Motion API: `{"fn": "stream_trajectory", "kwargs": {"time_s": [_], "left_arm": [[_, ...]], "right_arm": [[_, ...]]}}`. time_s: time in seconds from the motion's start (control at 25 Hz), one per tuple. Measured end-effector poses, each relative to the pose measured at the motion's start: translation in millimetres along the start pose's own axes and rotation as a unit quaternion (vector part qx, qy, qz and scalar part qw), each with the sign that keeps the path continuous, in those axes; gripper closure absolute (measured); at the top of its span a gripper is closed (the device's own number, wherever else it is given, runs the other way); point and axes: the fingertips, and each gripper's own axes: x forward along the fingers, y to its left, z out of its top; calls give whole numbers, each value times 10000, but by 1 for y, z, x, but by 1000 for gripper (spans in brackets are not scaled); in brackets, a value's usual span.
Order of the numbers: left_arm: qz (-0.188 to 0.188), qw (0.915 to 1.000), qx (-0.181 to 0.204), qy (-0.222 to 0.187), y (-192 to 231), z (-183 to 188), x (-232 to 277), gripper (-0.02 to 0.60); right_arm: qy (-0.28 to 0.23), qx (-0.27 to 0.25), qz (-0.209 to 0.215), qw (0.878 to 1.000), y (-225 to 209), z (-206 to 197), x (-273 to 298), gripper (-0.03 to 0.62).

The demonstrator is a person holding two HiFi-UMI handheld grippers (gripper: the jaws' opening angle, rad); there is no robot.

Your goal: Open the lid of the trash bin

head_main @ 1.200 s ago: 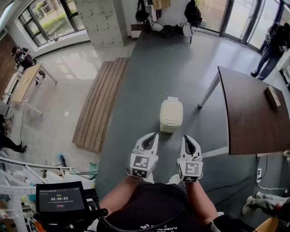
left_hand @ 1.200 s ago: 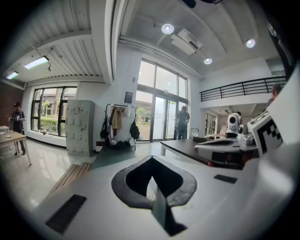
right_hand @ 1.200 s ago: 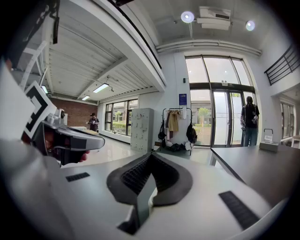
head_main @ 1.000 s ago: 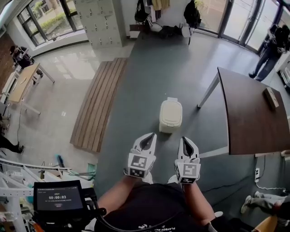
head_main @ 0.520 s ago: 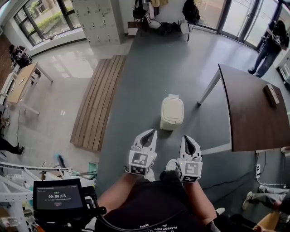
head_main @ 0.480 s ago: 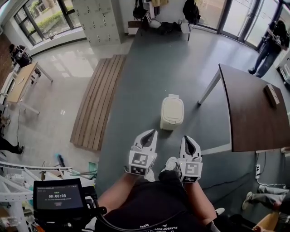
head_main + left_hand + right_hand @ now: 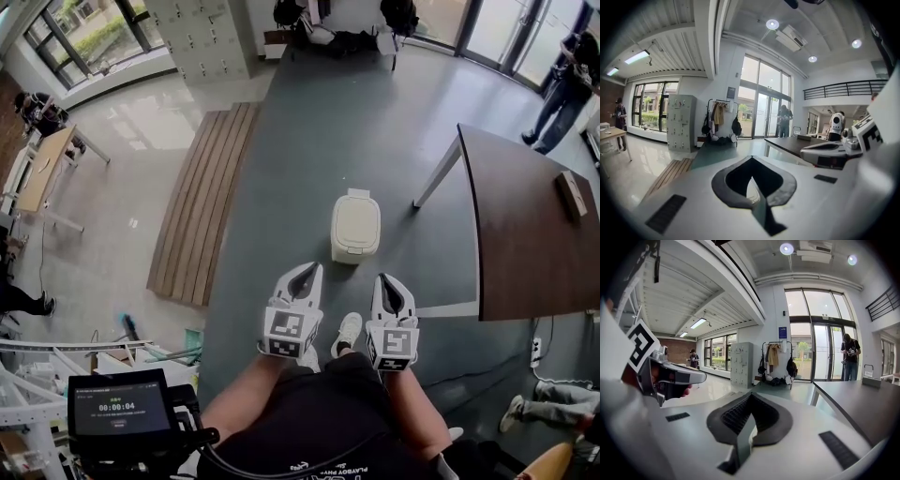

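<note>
Both grippers are held low, left gripper (image 7: 307, 269) and right gripper (image 7: 387, 279), each with jaws together on nothing. The trash bin (image 7: 355, 226) sits on the floor ahead of the tips, apart from them, lid down. Its long axis points straight away from the jaws.

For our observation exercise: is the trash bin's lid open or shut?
Shut: the lid lies flat on the trash bin, no gap visible.
</note>
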Motion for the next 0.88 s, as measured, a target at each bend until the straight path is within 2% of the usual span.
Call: {"fn": "stream_trajectory", "kwargs": {"time_s": [0.08, 0.24, 0.32, 0.56, 0.88], "left_arm": [[17, 10000, -20, 22, 3, -1, -1, 584], [118, 9998, -35, 145, -3, -6, 65, 584], [181, 9996, -28, 222, -2, -7, 77, 584], [244, 9992, -50, 317, -5, -11, 84, 584], [332, 9987, 80, 382, -8, 13, 106, 584]], "right_arm": [[-5, 5, 1, 10000, 1, 1, 1, 594], [42, 106, 35, 9999, -57, -11, 43, 594], [74, 159, 51, 9998, -68, -14, 52, 594], [127, 252, 124, 9995, -75, -19, 58, 594], [9, 408, 288, 9988, -94, 0, 81, 594]]}}
